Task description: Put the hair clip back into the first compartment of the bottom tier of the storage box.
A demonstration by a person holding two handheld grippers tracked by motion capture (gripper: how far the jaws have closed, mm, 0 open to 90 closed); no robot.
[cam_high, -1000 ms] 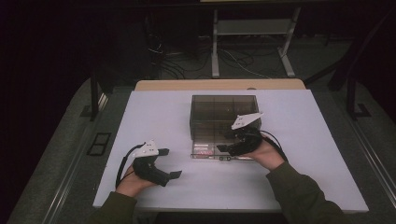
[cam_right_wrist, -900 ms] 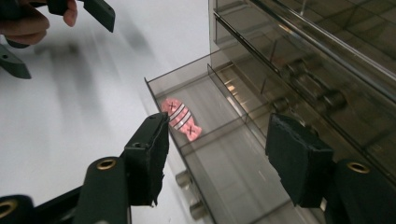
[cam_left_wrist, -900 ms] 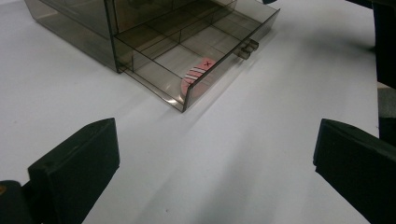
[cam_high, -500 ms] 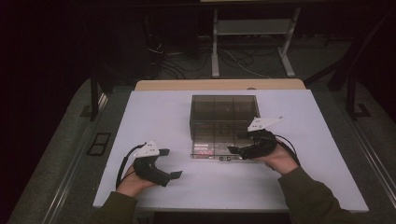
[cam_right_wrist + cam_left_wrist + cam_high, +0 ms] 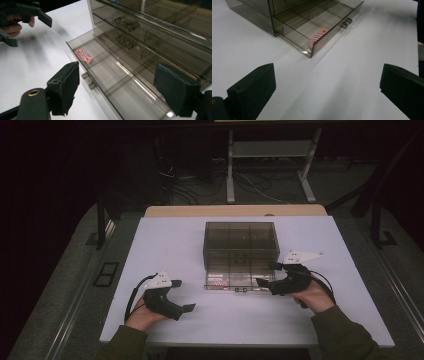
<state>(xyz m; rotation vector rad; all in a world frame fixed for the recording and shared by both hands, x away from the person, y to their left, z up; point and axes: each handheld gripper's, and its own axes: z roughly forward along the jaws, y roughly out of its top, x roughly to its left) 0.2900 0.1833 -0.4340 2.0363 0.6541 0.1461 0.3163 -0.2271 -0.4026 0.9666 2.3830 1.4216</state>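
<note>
Leftmost, high view: left gripper (image 5: 182,295) held in the person's left hand (image 5: 145,315), low over the white table (image 5: 165,245) near its front-left part, well apart from the cabinet. Jaws spread wide, nothing betw. them; left gripper view confirms, w/ both black jaws far apart over bare table.

Centre: smoked clear drawer cabinet (image 5: 241,236) stands on the table, mid-depth. Its bottom drawer (image 5: 240,279) is pulled out toward the person; the upper drawers are shut, their handles (image 5: 124,24) visible in right gripper view. Drawer is split by clear dividers into compartments. A pink card w/ dark stripes & an x mark (image 5: 217,282) lies flat on the drawer floor, in the front-left compartment as seen from the high view; also seen at (image 5: 318,37) and (image 5: 83,56). Small handle (image 5: 345,22) on the drawer front.

Right: right gripper (image 5: 267,275), grey three-cornered plate (image 5: 300,256) on top, held in the right hand (image 5: 315,297), just beside the drawer's front-right corner. Jaws spread apart, holding nothing; in right gripper view they straddle the open drawer's right part, one outside the drawer front, the other near the cabinet body. Contact w/ drawer cannot be told.
</note>
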